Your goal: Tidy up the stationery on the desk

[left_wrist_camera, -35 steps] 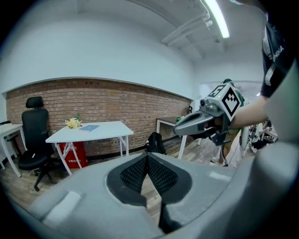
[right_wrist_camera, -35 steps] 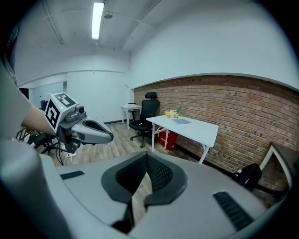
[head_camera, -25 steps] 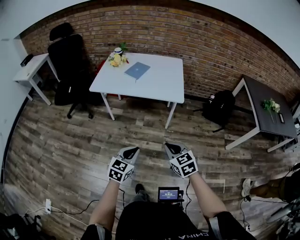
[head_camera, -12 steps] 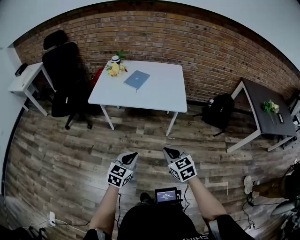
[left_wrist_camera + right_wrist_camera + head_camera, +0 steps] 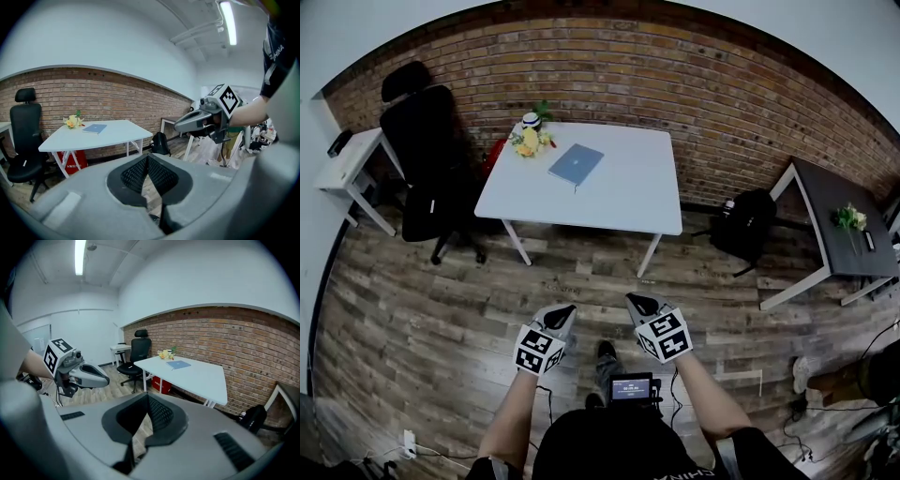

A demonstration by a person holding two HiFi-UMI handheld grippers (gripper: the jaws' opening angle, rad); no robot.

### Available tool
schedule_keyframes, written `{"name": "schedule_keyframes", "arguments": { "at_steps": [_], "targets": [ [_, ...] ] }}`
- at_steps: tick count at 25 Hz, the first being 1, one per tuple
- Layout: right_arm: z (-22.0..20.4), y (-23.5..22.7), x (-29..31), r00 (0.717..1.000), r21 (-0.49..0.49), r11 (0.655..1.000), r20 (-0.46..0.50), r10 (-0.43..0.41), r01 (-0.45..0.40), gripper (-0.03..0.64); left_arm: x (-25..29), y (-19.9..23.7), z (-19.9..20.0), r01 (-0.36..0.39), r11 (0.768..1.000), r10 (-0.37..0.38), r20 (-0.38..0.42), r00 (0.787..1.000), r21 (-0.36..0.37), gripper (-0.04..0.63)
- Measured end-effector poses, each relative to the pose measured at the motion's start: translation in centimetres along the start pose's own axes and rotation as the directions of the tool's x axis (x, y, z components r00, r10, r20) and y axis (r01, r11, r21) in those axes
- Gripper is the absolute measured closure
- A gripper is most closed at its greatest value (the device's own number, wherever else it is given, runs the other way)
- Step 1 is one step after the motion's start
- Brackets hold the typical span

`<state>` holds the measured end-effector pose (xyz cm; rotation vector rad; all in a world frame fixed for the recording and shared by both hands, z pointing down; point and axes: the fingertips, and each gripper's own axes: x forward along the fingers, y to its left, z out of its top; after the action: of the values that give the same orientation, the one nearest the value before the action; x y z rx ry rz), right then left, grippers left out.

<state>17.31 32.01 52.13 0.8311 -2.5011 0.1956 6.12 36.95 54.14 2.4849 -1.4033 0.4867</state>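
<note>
A white desk (image 5: 619, 202) stands ahead by the brick wall, bearing a blue notebook (image 5: 575, 163) and a small bunch of flowers (image 5: 528, 139) at its far left corner. My left gripper (image 5: 562, 310) and right gripper (image 5: 641, 303) are held side by side over the wooden floor, well short of the desk. Both are shut with nothing between the jaws. The desk (image 5: 117, 133) and notebook (image 5: 94, 128) appear in the left gripper view, with the right gripper (image 5: 180, 125) to the side. The right gripper view shows the desk (image 5: 206, 380), the notebook (image 5: 178, 364) and the left gripper (image 5: 104, 378).
A black office chair (image 5: 427, 159) stands left of the desk, beside a small white side table (image 5: 347, 164). A black backpack (image 5: 741, 225) lies on the floor to the right, near a dark table (image 5: 830, 225). A red box (image 5: 72, 161) sits under the white desk.
The desk has come nearer and lower in the head view as I walk toward it. Both grippers keep their pose and stay shut.
</note>
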Motion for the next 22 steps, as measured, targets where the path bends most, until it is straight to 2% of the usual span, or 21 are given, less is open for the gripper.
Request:
{"name": "schedule_keyframes", "arguments": {
  "at_steps": [13, 22],
  "targets": [
    [5.9, -8.5, 9.2, 0.999, 0.016, 0.999, 0.022, 0.033, -0.033, 0.607, 7.9, 9.6, 5.4, -0.037, 0.999, 0.037, -0.016, 0.999, 0.011, 0.591],
    [8.7, -14.7, 14.0, 0.998, 0.011, 0.998, 0.025, 0.061, -0.061, 0.607, 13.6, 14.3, 8.6, -0.068, 0.998, 0.068, -0.028, 0.997, 0.006, 0.59]
  ]
}}
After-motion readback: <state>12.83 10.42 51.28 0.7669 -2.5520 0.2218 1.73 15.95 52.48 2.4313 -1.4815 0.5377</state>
